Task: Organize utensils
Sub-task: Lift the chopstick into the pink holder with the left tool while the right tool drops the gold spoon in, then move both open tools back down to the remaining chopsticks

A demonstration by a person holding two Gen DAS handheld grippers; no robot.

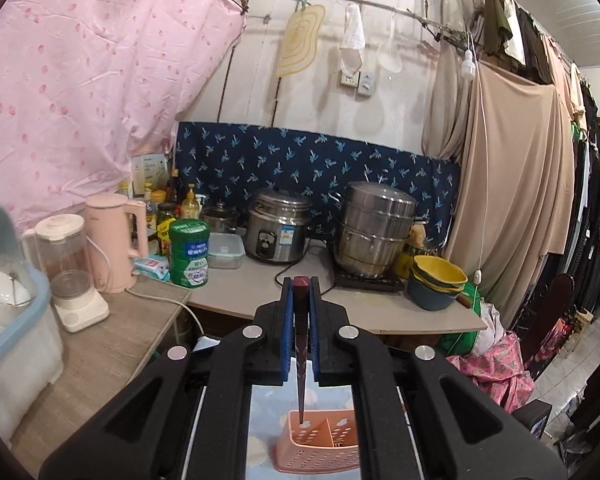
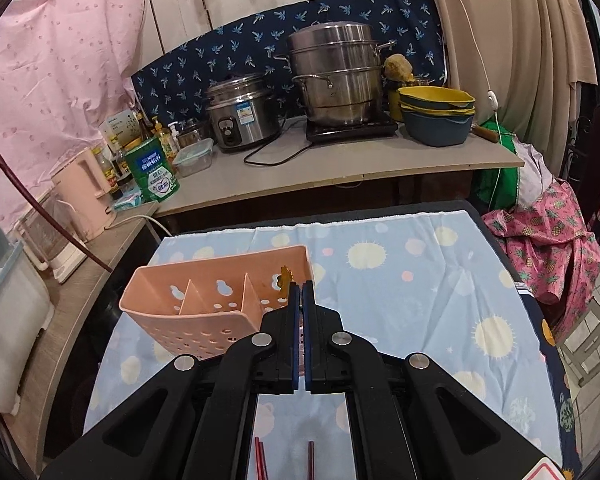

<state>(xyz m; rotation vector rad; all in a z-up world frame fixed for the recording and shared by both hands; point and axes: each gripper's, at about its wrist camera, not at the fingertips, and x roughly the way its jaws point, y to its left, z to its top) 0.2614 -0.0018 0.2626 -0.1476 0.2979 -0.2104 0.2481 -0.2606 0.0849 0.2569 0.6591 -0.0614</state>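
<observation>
Pink plastic makes up the utensil holder [image 2: 216, 300], a perforated caddy with three compartments that stands on a light blue cloth [image 2: 400, 280] printed with pale suns and dots. From the right wrist view it sits at the left part of the cloth, with a kettle [image 2: 86, 194] and a green tin [image 2: 152, 172] on the counter [image 2: 340, 172] farther left and behind.

In the left wrist view the left gripper [image 1: 302, 284] has its jaws pressed onto a dark red chopstick [image 1: 301, 360], pinching it near the thick end. The chopstick hangs down between the blue pads, and its thin tip lies over the left part of the holder [image 1: 320, 444] below; whether it touches the plastic I cannot tell.

Moving right, the right gripper [image 2: 301, 288] hovers at the holder's right end with its jaws pressed together on something thin, topped by a small yellow shape [image 2: 283, 278]; what the thing is cannot be made out. Below this gripper, red chopsticks [image 2: 260, 460] lie on the cloth at the bottom edge of the view. Right of the holder the cloth is wrinkled and bare.
</observation>
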